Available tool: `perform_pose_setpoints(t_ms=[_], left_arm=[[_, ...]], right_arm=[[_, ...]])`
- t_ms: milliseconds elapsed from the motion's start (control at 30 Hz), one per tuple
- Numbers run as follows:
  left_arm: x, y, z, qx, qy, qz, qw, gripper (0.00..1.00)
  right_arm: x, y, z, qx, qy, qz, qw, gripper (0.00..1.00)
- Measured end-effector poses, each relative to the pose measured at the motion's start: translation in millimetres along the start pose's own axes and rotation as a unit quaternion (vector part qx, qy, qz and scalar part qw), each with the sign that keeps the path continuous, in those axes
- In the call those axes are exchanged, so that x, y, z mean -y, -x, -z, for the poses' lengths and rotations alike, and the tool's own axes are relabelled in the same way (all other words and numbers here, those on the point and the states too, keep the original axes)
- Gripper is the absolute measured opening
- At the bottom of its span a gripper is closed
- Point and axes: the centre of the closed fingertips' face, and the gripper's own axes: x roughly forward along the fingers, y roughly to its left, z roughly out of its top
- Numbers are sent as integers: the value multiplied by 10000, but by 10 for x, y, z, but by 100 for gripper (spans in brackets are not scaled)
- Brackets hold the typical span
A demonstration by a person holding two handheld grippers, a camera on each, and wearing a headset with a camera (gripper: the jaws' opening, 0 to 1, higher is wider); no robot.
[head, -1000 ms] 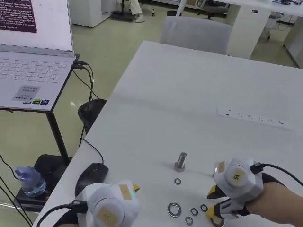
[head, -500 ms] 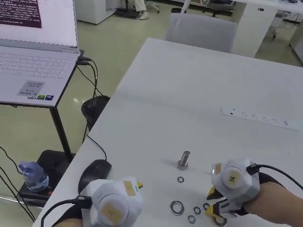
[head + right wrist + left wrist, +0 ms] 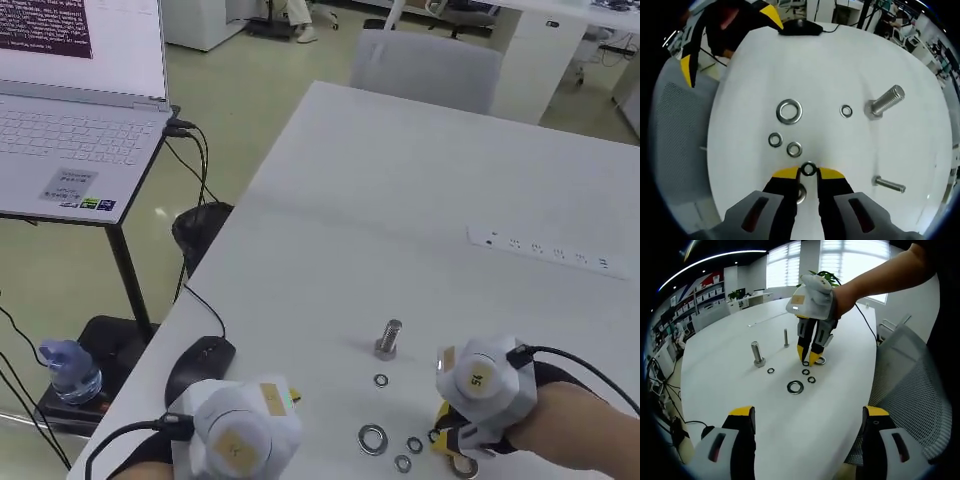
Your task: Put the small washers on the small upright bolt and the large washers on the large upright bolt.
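My right hand-held gripper (image 3: 808,175) straddles a small washer (image 3: 808,164), jaws nearly together, pinching or not I cannot tell; the small bolt (image 3: 888,184) stands to its right.

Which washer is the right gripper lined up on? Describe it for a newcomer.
On the white table, find the big upright bolt with washers scattered beside it. The target is the small washer between the right gripper's yellow tips; the other small washers lie apart.

White table (image 3: 400,180): large bolt (image 3: 387,339), small bolt (image 3: 786,337), washers (image 3: 373,438), mouse (image 3: 195,367), power strip (image 3: 545,252).
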Motion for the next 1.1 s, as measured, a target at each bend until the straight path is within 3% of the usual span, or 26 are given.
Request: perform_pose_setpoints(t_ms=[233, 600, 1100], left_arm=[[16, 5, 14, -28, 5, 14, 10000, 86], [-26, 12, 12, -42, 29, -59, 10000, 86], [-84, 24, 13, -85, 33, -113, 9999, 85]], right_arm=[[15, -3, 17, -96, -152, -2, 9998, 14], [27, 6, 48, 23, -485, -11, 9988, 13], [198, 370, 399, -72, -818, 117, 9966, 13]])
